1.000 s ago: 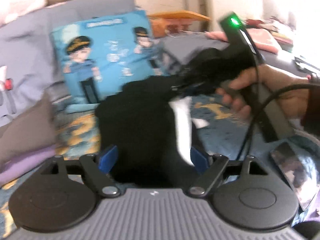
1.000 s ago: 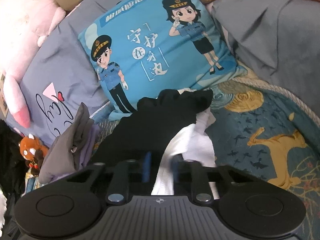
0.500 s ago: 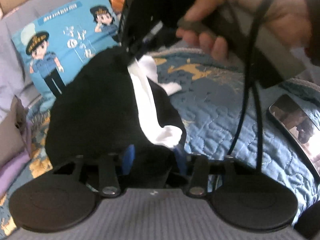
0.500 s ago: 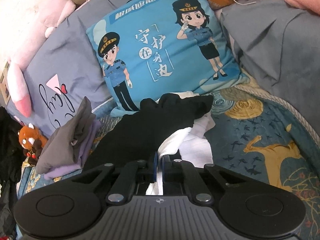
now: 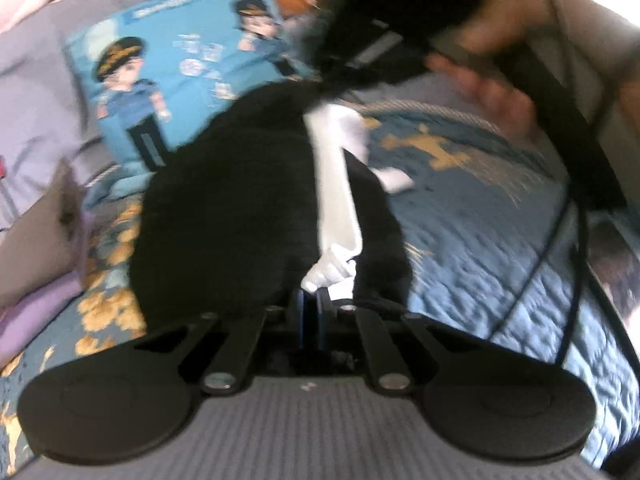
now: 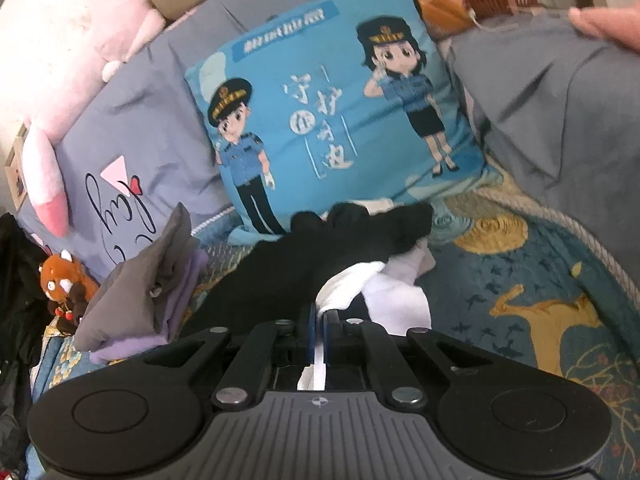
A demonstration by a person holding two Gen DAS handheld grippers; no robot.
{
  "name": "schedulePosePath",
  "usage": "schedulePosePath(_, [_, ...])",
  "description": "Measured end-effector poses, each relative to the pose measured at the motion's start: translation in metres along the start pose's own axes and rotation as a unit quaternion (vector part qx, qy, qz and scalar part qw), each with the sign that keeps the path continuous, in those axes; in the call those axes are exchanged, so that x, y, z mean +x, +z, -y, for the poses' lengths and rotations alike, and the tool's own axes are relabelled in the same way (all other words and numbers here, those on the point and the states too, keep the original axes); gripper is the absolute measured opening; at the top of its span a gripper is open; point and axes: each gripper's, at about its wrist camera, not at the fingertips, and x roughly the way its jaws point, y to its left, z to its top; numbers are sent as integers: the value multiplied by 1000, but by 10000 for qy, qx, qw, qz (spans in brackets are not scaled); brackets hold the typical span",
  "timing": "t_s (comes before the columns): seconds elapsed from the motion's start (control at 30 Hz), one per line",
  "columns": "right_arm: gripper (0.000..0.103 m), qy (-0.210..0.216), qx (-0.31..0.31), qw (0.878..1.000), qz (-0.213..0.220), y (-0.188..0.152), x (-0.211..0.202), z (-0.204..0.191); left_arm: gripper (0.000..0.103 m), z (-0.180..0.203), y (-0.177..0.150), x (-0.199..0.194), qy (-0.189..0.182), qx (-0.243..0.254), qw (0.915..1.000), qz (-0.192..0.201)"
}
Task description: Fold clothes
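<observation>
Home bedroom: quilted bedspread (image 6: 520,280), cartoon cushion (image 6: 332,112), pink plush toy (image 6: 60,60), folded clothes (image 6: 144,288).

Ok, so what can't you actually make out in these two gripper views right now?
- Left wrist view: the hand and right gripper at top right are smeared by motion blur.
- Both views: the black and white garment is bunched, so its type and shape are unclear.
- Right wrist view: the left gripper is out of frame.
- Right wrist view: the pillow lettering is too small to read.

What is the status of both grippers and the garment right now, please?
Left gripper shut on the black-and-white garment. Right gripper shut on its white edge. Garment bunched on the blue quilt, not yet folded. Folded grey clothes lie alongside, apart.
</observation>
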Motion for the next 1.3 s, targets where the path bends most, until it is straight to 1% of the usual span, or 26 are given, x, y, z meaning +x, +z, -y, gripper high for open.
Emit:
schedulePosePath(0.07, [3, 11, -62, 9998, 179, 1, -8, -4, 6, -12, 3, -11, 89, -253, 9995, 191])
schedulePosePath(0.17, [3, 43, -179, 9987, 466, 4, -22, -12, 6, -34, 8, -33, 317, -532, 9968, 505])
schedulePosePath(0.27, [3, 84, -421, 9964, 736, 9, -40, -29, 6, -56, 17, -57, 668, -686, 9920, 823])
schedulePosePath(0.33, [3, 166, -663, 9932, 937, 17, -56, -48, 6, -77, 31, -73, 923, -740, 9873, 1062])
schedulePosePath(0.4, [3, 305, -961, 9880, 1173, 29, -79, -75, 6, -99, 47, -96, 1163, -796, 9811, 1328])
schedulePosePath(0.47, [3, 444, -1258, 9810, 1407, 41, -103, -103, 6, -123, 64, -121, 1323, -906, 9744, 1574])
schedulePosePath(0.57, [3, 650, -1698, 9676, 1753, 59, -138, -144, 6, -156, 87, -173, 1362, -1061, 9640, 2024])
schedulePosePath(0.63, [3, 817, -1899, 9574, 2017, 71, -168, -173, 6, -169, 97, -212, 1456, -1047, 9571, 2274])
schedulePosePath(0.7, [3, 966, -2046, 9481, 2233, 80, -200, -198, 6, -174, 104, -245, 1644, -957, 9508, 2447])
schedulePosePath(0.77, [3, 1030, -2149, 9417, 2375, 86, -230, -221, 6, -175, 106, -280, 1896, -859, 9428, 2604])
schedulePosePath(0.8, [3, 980, -2221, 9393, 2425, 86, -243, -233, 2, -175, 106, -297, 2021, -809, 9385, 2681])
schedulePosePath(0.83, [3, 898, -2304, 9368, 2474, 86, -256, -244, 2, -174, 105, -316, 2281, -750, 9306, 2764])
schedulePosePath(0.9, [3, 809, -2367, 9339, 2555, 82, -280, -263, 2, -179, 101, -351, 2464, -791, 9210, 2913])
schedulePosePath(0.93, [3, 846, -2346, 9330, 2594, 80, -292, -270, 2, -184, 98, -369, 2378, -902, 9207, 2960])
schedulePosePath(0.97, [3, 926, -2343, 9321, 2602, 76, -304, -277, 2, -187, 94, -382, 2264, -982, 9225, 2968])
schedulePosePath(1.0, [3, 1012, -2402, 9307, 2568, 70, -314, -286, 2, -187, 90, -393, 2249, -974, 9234, 2953])
schedulePosePath(1.03, [3, 1019, -2526, 9283, 2530, 62, -323, -296, 2, -183, 83, -401, 2361, -878, 9226, 2920])
schedulePosePath(1.1, [3, 978, -2748, 9249, 2439, 47, -334, -316, 2, -174, 66, -419, 2433, -734, 9253, 2815])
schedulePosePath(1.17, [3, 967, -2926, 9225, 2323, 32, -342, -331, 2, -163, 43, -428, 2106, -744, 9363, 2712])
schedulePosePath(1.23, [3, 938, -3030, 9220, 2219, 20, -345, -340, 4, -149, 13, -438, 1697, -755, 9481, 2580])
schedulePosePath(1.27, [3, 932, -3057, 9223, 2173, 15, -347, -343, 9, -141, -3, -440, 1534, -720, 9523, 2537])
schedulePosePath(1.3, [3, 929, -3071, 9228, 2131, 11, -348, -344, 18, -132, -18, -441, 1418, -636, 9556, 2502])
